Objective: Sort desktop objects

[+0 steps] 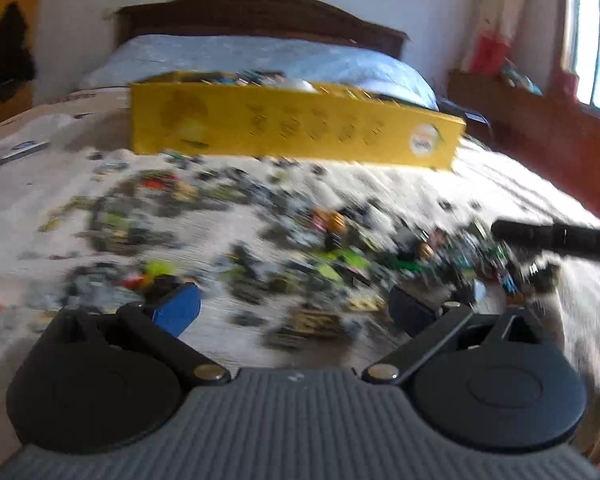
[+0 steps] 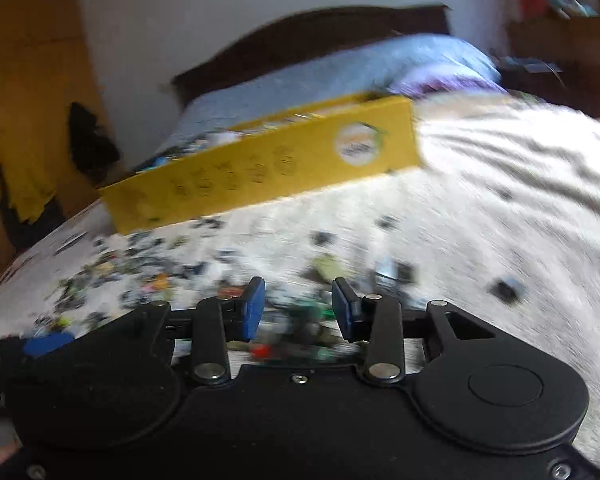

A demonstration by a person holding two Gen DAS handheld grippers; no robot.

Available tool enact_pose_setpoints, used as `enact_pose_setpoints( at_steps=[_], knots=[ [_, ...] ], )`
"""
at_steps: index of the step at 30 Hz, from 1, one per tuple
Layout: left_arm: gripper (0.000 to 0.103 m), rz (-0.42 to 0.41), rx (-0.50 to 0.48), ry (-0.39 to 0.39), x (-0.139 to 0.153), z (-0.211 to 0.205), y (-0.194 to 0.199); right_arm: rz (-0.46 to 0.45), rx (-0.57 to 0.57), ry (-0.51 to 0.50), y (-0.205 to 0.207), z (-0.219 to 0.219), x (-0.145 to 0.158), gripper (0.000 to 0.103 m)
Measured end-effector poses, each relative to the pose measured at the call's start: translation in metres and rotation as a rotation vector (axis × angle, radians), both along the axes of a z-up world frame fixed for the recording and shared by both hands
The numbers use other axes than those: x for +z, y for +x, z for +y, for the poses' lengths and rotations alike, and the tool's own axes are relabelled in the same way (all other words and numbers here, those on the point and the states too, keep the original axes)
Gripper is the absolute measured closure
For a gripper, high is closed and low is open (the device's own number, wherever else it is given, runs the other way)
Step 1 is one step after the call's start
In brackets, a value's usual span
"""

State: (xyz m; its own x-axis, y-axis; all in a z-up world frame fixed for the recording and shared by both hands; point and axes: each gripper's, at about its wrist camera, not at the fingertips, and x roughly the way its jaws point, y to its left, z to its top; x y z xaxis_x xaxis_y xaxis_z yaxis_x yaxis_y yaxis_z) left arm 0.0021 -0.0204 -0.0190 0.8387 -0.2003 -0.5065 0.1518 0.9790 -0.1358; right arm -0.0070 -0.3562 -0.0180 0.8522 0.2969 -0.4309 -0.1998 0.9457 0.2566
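Several small coloured building pieces (image 1: 320,248) lie scattered over the white bed sheet (image 1: 500,176), blurred by motion. Behind them stands a long yellow cardboard box (image 1: 292,128) with more pieces inside. My left gripper (image 1: 296,308) hangs low over the near pieces, open wide, nothing between its fingers. In the right wrist view the same box (image 2: 260,172) sits tilted at the back and the pieces (image 2: 140,276) spread to the left. My right gripper (image 2: 298,304) is partly open just above a cluster of pieces. Its blue pads (image 2: 254,308) stand apart, with blurred green and red bits in the gap.
A blue pillow (image 1: 260,60) and a dark headboard (image 1: 260,8) close the far end. Wooden furniture (image 1: 540,128) runs along the right of the bed. A flat grey device (image 1: 22,151) lies far left. A black bar (image 1: 552,236) juts in from the right edge.
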Motion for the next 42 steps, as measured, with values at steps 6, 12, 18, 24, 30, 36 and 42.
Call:
enact_pose_setpoints(
  at_steps=[6,12,18,24,30,36,42],
  knots=[
    [0.0,-0.03,0.038,0.033,0.007,0.02,-0.011,0.016,0.135,-0.091,0.021,0.052,-0.006,0.061],
    [0.0,-0.079,0.02,0.085,0.006,0.021,-0.023,0.042,0.163,-0.194,0.041,0.074,-0.014,0.048],
    [0.0,-0.081,0.009,0.061,0.006,0.02,-0.025,0.066,0.248,-0.105,0.039,0.066,-0.013,0.083],
    [0.0,-0.105,-0.002,0.09,0.006,0.019,-0.031,0.07,0.372,-0.05,0.021,0.072,-0.012,0.087],
    [0.0,-0.096,0.0,0.083,0.003,0.021,-0.033,0.058,0.492,-0.078,0.001,0.088,-0.006,0.084],
    [0.0,-0.094,0.003,0.072,0.002,0.025,-0.034,-0.015,0.28,-0.147,0.016,0.072,0.005,0.047],
    [0.0,-0.094,0.014,0.079,0.001,0.027,-0.036,0.065,0.361,-0.201,0.037,0.077,-0.007,0.045]
  ],
)
